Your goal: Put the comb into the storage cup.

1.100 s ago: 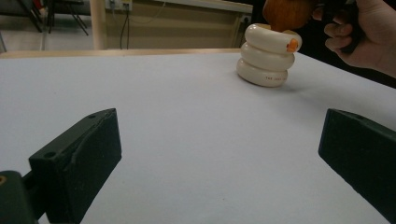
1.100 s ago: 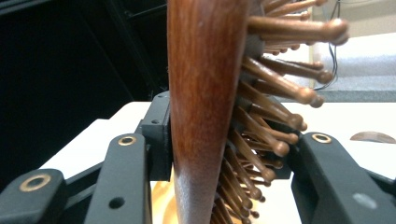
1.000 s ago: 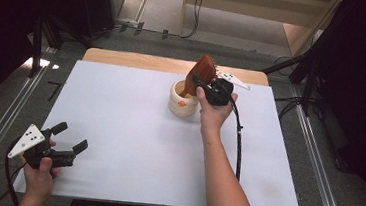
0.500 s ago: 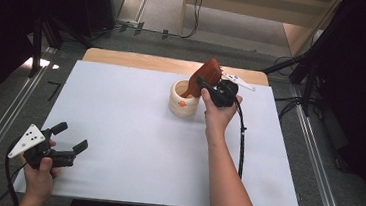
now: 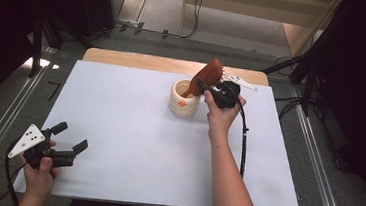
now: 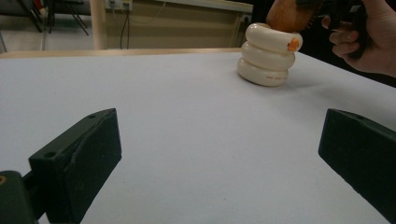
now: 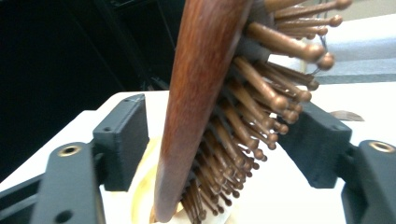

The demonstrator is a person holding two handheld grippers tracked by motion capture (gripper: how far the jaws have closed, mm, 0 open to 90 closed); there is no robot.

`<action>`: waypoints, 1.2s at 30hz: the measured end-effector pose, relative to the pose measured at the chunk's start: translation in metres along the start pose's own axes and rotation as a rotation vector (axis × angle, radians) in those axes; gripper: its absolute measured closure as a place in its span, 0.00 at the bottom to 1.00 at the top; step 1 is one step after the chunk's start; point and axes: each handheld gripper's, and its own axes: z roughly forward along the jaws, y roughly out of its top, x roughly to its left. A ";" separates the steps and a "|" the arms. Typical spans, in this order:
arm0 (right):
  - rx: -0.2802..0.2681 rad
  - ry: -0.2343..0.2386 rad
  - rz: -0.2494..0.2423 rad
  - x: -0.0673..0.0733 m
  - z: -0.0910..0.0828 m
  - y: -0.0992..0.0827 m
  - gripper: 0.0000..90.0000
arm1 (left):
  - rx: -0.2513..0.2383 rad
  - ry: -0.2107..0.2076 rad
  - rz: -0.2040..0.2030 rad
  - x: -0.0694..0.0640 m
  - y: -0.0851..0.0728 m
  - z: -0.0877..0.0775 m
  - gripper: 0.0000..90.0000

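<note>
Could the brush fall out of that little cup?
Maybe. The wooden hairbrush leans in the cream cup with its heavy bristled head sticking out past the rim, so it might tip the cup over. The right gripper has just been opening its jaws, with the brush between them; its bristles sit close to one jaw and could snag as it backs away.

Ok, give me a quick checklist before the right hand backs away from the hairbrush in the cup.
1. Hairbrush handle down inside the cream cup: ok.
2. Right tongs let go: ok, they have just been opening, with a gap on both sides of the brush between them.
3. Brush will stay leaning on the rim once left alone: cannot tell.
4. Cup upright on the white table: ok.
5. Left tongs open, empty, well apart from the cup: ok.
</note>
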 end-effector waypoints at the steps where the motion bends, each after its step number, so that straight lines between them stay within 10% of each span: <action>1: 0.005 0.008 -0.002 0.000 0.000 0.000 0.26 | 0.000 0.001 0.000 0.000 0.000 0.000 0.00; 12: 0.011 0.027 -0.021 0.002 -0.006 0.001 0.00 | -0.001 0.001 0.003 0.000 0.000 0.000 0.00; 36: -0.025 -0.013 -0.121 0.002 -0.039 0.000 0.00 | -0.001 0.002 0.012 -0.001 0.000 0.000 0.00</action>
